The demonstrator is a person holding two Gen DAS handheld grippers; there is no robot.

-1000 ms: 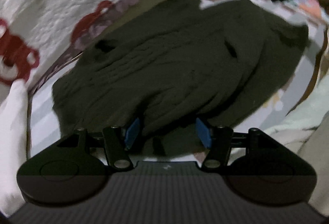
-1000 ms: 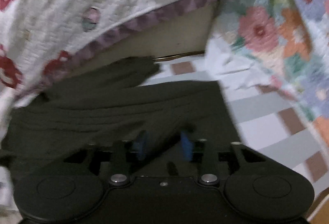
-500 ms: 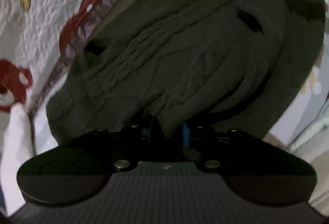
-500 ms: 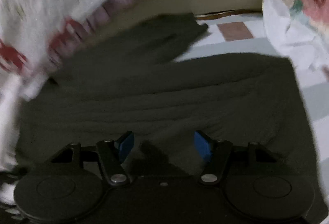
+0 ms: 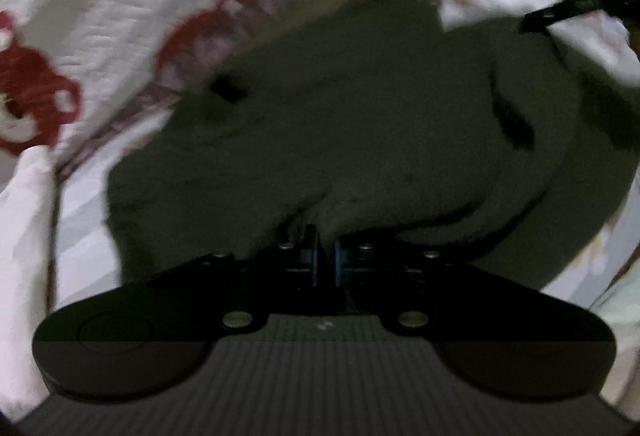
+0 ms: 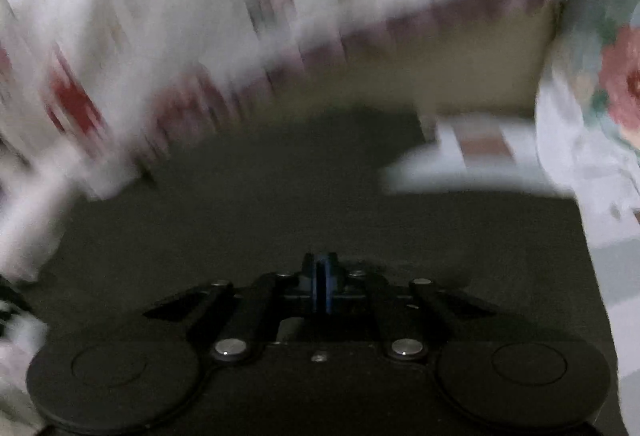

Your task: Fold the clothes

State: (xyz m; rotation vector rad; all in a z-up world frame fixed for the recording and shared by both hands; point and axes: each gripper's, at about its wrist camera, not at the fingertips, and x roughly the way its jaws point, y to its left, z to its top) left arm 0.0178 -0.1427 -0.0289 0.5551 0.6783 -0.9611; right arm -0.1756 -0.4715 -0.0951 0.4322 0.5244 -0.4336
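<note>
A dark olive knit garment (image 5: pixel 360 123) lies spread on a checked bed sheet. In the left wrist view my left gripper (image 5: pixel 325 256) is shut on the garment's near edge, and cloth bunches up between its blue pads. The same garment (image 6: pixel 280 203) fills the lower half of the right wrist view. There my right gripper (image 6: pixel 320 278) has its blue pads pressed together over the cloth; whether fabric sits between them is hidden by blur. The other gripper's black finger (image 5: pixel 568 9) shows at the upper right of the left wrist view.
A white quilt with red bear prints (image 5: pixel 100 15) hangs along the far left side. A floral pillow or blanket (image 6: pixel 600 95) lies at the right. A beige bed frame or wall (image 6: pixel 460 75) runs behind. The pale checked sheet (image 6: pixel 480 155) shows beyond the garment.
Both grippers have gone from open to shut, the left one first. The left one now pinches the garment's near edge. Both views are blurred by fast motion.
</note>
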